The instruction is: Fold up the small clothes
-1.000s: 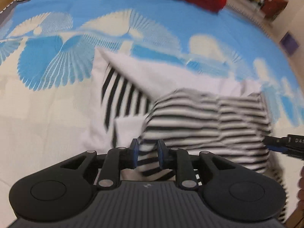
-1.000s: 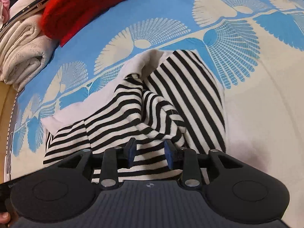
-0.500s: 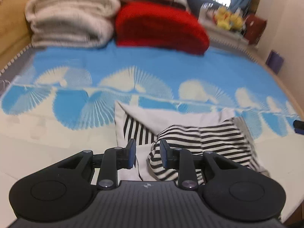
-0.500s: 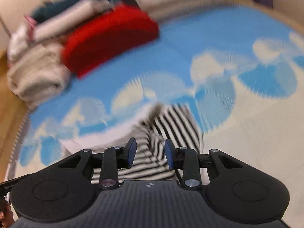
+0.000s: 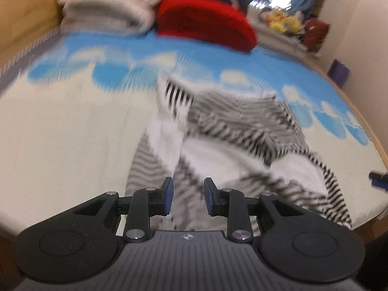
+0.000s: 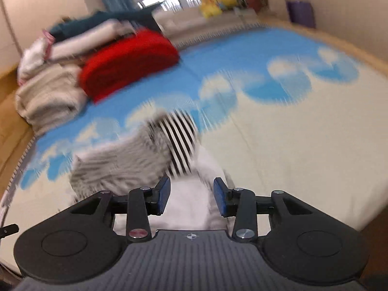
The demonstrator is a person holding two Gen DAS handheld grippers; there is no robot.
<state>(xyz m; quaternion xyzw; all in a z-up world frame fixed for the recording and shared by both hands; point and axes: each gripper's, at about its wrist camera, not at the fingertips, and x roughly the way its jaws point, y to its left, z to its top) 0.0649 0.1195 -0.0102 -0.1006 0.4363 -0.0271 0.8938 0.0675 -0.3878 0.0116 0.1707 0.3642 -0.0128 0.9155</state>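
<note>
bed point(image 5: 60, 133): blue/cream fan-print cover, takes up most of both views. pics are pretty motion-blurred btw

far pile: folded cream blankets point(image 5: 109, 7) + red blanket point(image 5: 206, 24) stacked at the far edge, well apart from the work area, not in the way

striped top point(image 5: 242, 131): b&w stripes w/ white panels, lying crumpled on the near half of the bed, partly doubled over itself. in the right wrist view the top point(image 6: 155, 150) reads the same, rumpled not flat

long axis: imo runs near-to-far, with a slight lean to the right in the left cam. near hem sits just in front of both tools

left gripper point(image 5: 188, 200): pads apart, nothing between them, cloth right underneath/ahead

right gripper point(image 6: 191, 200): also spread wide, empty, white part of the top just below it

who's nearer: basically a tie, both hang over the near edge. cant tell if either touches the fabric

next move guess: each grabs a near corner & carries it far along that axis
</note>
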